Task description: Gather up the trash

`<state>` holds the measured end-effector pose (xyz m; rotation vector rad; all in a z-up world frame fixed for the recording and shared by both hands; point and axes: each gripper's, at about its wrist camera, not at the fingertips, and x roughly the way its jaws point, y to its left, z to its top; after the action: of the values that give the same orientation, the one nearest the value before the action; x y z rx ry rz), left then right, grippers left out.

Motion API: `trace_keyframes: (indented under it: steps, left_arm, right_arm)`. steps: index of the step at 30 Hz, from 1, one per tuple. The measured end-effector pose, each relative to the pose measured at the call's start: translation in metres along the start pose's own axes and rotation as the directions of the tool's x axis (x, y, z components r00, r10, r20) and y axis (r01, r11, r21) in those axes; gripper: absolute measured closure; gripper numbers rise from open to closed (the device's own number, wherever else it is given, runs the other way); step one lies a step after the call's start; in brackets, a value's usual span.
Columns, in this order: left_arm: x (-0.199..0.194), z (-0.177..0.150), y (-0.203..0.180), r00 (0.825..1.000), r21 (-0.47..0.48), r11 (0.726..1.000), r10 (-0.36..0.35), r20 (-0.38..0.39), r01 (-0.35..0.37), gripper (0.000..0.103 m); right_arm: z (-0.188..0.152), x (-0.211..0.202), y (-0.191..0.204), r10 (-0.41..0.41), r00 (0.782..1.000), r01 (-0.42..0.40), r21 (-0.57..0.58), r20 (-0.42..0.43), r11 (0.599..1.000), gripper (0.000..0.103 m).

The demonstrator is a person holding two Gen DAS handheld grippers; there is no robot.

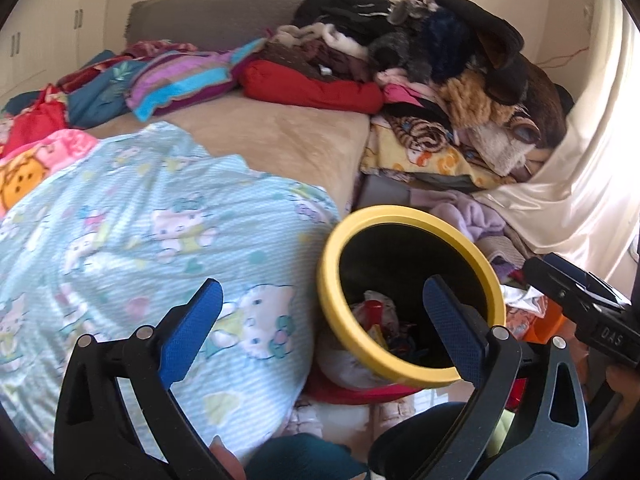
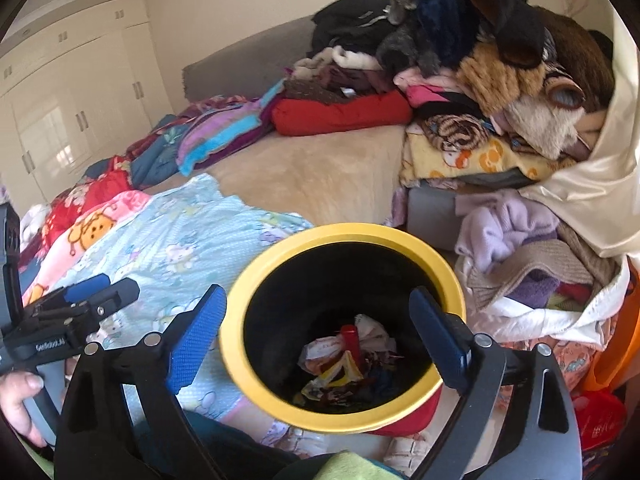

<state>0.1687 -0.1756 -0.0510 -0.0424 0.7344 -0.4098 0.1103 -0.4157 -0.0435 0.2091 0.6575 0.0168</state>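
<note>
Trash [image 2: 348,360]: crumpled wrappers and paper lying at the bottom of the bin, lower centre of the right wrist view.
Bin [image 2: 448,276]: black inside with a yellow rim, standing on the floor just beside the bed; its mouth faces up.
Right claw [image 2: 316,340]: released, nothing between its blue pads, which straddle the bin mouth in the picture.
Left claw [image 1: 324,336]: released and empty; the bin sits to the lower right of its frame, partly behind the right pad.
Key relation: the bin lies ahead of and below both claws; the right claw looks nearer, centred over the opening, the left offset toward the bed.
Bed [image 1: 280,136]: a blue cartoon sheet [image 1: 132,232] at left, a clothes pile [image 1: 420,60] at upper right.
Judgement: this load looks dropped; no further loose trash is clearly visible, so the next pick cannot be told.
</note>
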Motion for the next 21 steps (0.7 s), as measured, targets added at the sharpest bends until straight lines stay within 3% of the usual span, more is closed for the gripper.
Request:
trace_keyframes:
  steps: [12, 21]
  left_arm:
    - [-0.058, -0.018, 0.037, 0.989, -0.049, 0.994, 0.101, 0.110, -0.097, 0.011]
    - [-0.099, -0.043, 0.051, 0.969, -0.055, 0.988, 0.150, 0.194, -0.142, 0.011]
  right_arm:
    - [-0.019, -0.028, 0.055, 0.047, 0.995, -0.038, -0.096, 0.092, 0.995, 0.006]
    - [-0.043, -0.058, 0.091, 0.096, 0.963, -0.071, -0.107, 0.253, 0.992, 0.006]
